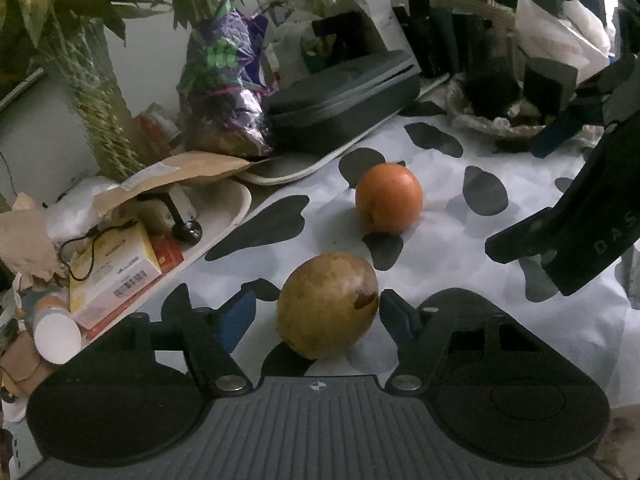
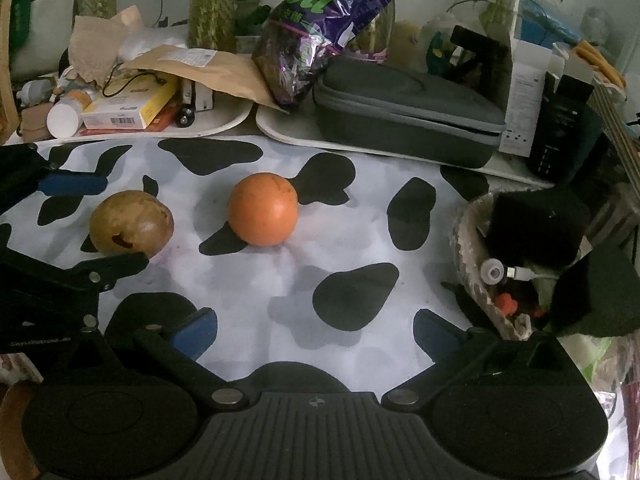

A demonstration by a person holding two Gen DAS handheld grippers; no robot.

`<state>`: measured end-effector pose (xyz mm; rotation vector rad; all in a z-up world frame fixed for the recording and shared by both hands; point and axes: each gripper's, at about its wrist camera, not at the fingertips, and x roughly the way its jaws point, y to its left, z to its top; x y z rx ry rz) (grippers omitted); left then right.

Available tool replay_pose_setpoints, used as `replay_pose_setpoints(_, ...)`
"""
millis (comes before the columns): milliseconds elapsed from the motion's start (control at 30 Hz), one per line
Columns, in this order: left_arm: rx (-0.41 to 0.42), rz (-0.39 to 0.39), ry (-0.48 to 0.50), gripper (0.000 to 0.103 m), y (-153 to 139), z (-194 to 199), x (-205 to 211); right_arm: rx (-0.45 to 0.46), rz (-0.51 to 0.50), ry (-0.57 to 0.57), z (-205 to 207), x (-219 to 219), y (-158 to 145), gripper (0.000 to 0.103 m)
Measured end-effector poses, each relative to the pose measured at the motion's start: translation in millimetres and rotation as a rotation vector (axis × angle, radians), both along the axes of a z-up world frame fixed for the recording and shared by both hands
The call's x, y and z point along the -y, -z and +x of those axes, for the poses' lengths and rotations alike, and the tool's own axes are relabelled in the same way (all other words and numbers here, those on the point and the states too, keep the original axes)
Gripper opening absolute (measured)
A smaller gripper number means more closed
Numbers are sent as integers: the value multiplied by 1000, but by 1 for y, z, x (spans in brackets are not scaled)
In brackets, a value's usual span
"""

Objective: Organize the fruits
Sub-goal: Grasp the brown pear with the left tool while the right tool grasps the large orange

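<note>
A brownish-green pear [image 1: 326,304] with a dark blemish lies on the cow-patterned cloth [image 1: 440,240], between the fingers of my left gripper [image 1: 316,314]. The right fingertip is at the pear's skin, while the left blue pad [image 1: 238,316] stands a little apart from it, so the jaws are open. An orange [image 1: 389,197] rests farther out on the cloth, clear of both grippers. In the right wrist view the pear [image 2: 132,222] is at the left and the orange [image 2: 263,209] in the middle. My right gripper [image 2: 316,334] hangs open over bare cloth, with nothing between its fingers.
A woven basket [image 2: 464,240] holding dark objects and small items sits at the right edge. Along the back stand a grey zip case [image 2: 408,116], a purple snack bag [image 2: 320,28], a tray of boxes and paper [image 2: 120,112], and plants.
</note>
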<state>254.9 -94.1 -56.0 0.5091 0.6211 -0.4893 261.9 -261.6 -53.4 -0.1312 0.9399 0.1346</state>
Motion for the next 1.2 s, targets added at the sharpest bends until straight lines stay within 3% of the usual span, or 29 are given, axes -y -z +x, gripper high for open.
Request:
replay_pose_setpoints(300,0,35,3,60,3,5,9,-3,4,-7,-1,0,0,103)
replay_pose_setpoints(400,-19,40,-13,54,5,10,8,-2,7,-9,-1,-1,0,103)
replay_pose_setpoints(867,-63,-92,-86,53,-8,13,-22,17,10,-23,-1,-13,0,103)
replay_pose_setpoints(967,-76,-143,-108,53,-13,14,-34,35,13,-31,2,-19,0,103)
replay_pose_setpoints(1200,-80,-179,-152,52,-19,12,-57,98,9,-70,14,-40,5,103)
